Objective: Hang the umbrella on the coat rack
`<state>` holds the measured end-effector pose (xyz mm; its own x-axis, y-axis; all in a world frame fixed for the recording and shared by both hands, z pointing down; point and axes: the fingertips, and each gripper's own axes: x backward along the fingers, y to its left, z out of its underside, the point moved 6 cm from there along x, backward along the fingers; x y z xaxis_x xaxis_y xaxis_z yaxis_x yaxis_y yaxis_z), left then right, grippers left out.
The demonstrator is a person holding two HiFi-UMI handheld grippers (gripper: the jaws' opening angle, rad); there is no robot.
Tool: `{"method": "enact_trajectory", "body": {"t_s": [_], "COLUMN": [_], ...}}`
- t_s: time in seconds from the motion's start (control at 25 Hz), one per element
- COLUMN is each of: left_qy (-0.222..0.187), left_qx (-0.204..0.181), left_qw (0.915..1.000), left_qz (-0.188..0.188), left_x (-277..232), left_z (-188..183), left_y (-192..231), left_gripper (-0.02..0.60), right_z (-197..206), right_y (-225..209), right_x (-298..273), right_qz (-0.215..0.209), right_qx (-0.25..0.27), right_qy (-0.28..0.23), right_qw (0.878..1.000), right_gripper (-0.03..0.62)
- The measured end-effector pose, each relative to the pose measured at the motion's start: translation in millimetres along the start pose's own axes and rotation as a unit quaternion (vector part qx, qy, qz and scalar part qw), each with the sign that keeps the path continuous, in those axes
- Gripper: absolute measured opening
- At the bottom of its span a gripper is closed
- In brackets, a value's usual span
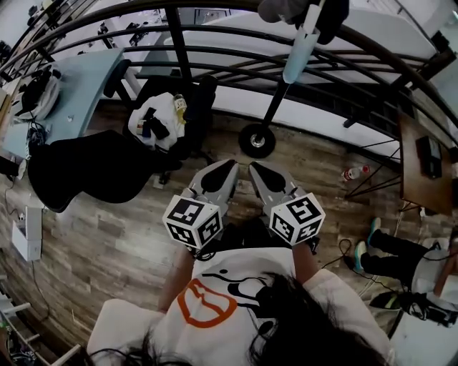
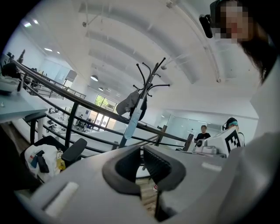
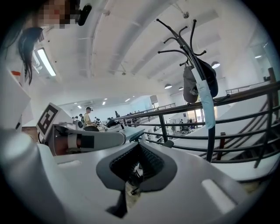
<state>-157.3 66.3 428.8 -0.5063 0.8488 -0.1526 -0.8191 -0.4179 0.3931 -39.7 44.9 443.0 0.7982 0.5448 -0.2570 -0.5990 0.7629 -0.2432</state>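
Note:
The light blue folded umbrella (image 1: 299, 50) hangs upright on the black coat rack (image 1: 275, 107), beside a grey cap (image 1: 285, 8) and a dark item. In the left gripper view the umbrella (image 2: 132, 120) hangs down along the rack (image 2: 151, 78), below the cap (image 2: 124, 103). The right gripper view shows the umbrella (image 3: 205, 103) on the rack (image 3: 183, 39) at the right. My left gripper (image 1: 227, 166) and right gripper (image 1: 254, 169) are side by side close to the person's chest, well short of the rack. Both are shut with nothing held. Their jaws (image 2: 142, 151) (image 3: 136, 146) point toward the rack.
A dark metal railing (image 1: 215, 61) runs behind the rack. An office chair with a white bag (image 1: 161, 118) and a black cloth (image 1: 93, 168) lie left of me. A bottle (image 1: 354, 172) lies on the wooden floor. A seated person's legs (image 1: 401, 250) are at the right, below a wooden table (image 1: 422, 161).

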Motion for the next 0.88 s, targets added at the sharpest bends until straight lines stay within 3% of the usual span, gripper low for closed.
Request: {"method": "enact_trajectory", "body": {"t_s": [0.16, 0.52, 0.88], "left_qy": [-0.01, -0.037, -0.03], "left_qx": [0.01, 0.022, 0.02], "left_qw": [0.9999, 0.998, 0.9969], "left_qz": [0.0, -0.046, -0.07], "left_x": [14, 33, 29], "left_z": [7, 9, 37], "left_y": [0, 1, -66], "left_gripper": [0.023, 0.023, 0.023], "right_z": [2, 0, 21], "right_y": [12, 15, 1], "right_x": [1, 20, 93], "right_qz": [-0.006, -0.021, -0.042], "right_qx": [0.006, 0.019, 0.017], "right_qy": [0.006, 0.008, 0.013], "right_qw": [1.0, 1.0, 0.999], "right_gripper": [0.009, 0.009, 0.009]}}
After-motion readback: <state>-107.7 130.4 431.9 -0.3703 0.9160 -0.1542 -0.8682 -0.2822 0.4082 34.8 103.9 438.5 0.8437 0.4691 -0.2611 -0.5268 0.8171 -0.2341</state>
